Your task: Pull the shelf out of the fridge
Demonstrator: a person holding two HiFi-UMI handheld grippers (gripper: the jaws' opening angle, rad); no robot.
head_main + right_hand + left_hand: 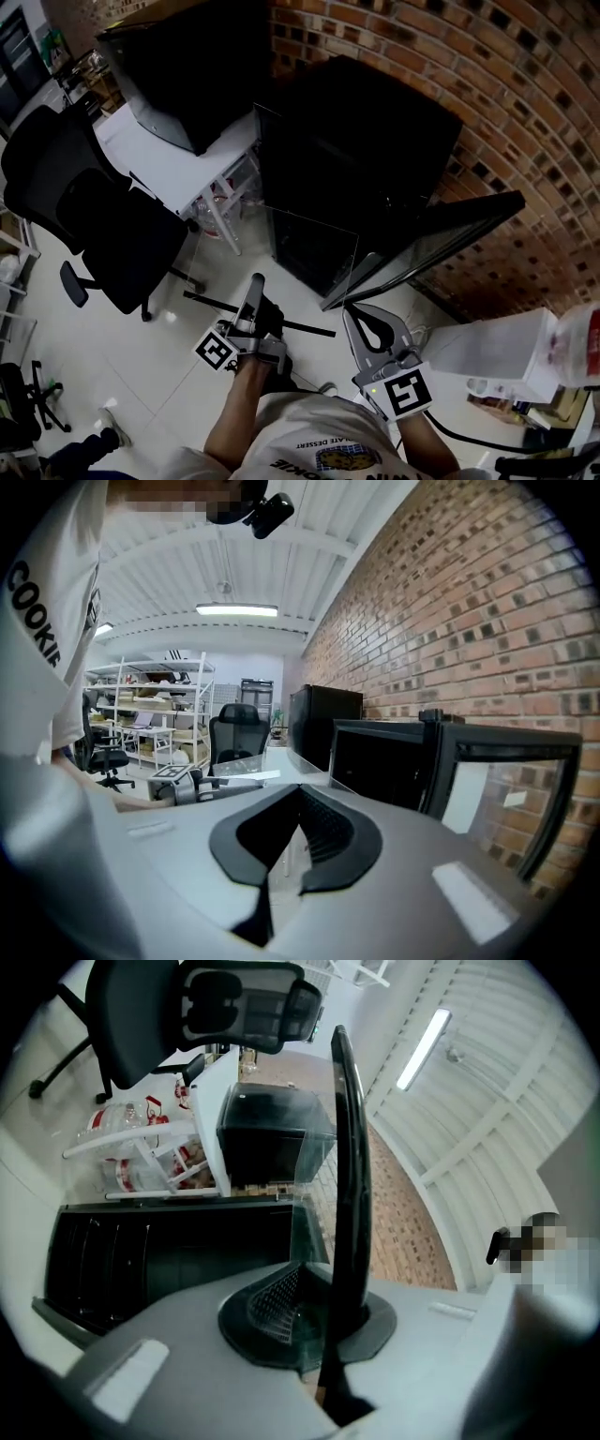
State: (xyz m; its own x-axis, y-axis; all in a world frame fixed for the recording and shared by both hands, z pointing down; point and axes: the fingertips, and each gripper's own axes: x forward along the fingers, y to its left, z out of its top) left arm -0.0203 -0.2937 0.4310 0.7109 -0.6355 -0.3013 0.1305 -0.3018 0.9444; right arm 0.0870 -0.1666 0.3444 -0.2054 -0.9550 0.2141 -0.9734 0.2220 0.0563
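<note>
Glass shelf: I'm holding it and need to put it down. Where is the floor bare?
Bare white floor lies between the office chair and the left gripper. It is crowded under the white table and on the right by the white box, beside the open fridge door.

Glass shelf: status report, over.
Left gripper and right gripper both shut on glass shelf. Shelf out of the black fridge, held before its open door. Nothing seen blocking.

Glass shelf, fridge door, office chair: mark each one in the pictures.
glass shelf [314, 248], head view, middle of the clear pane.
fridge door [422, 246], head view, glass panel of the open door.
office chair [112, 234], head view, its black upholstery.
</note>
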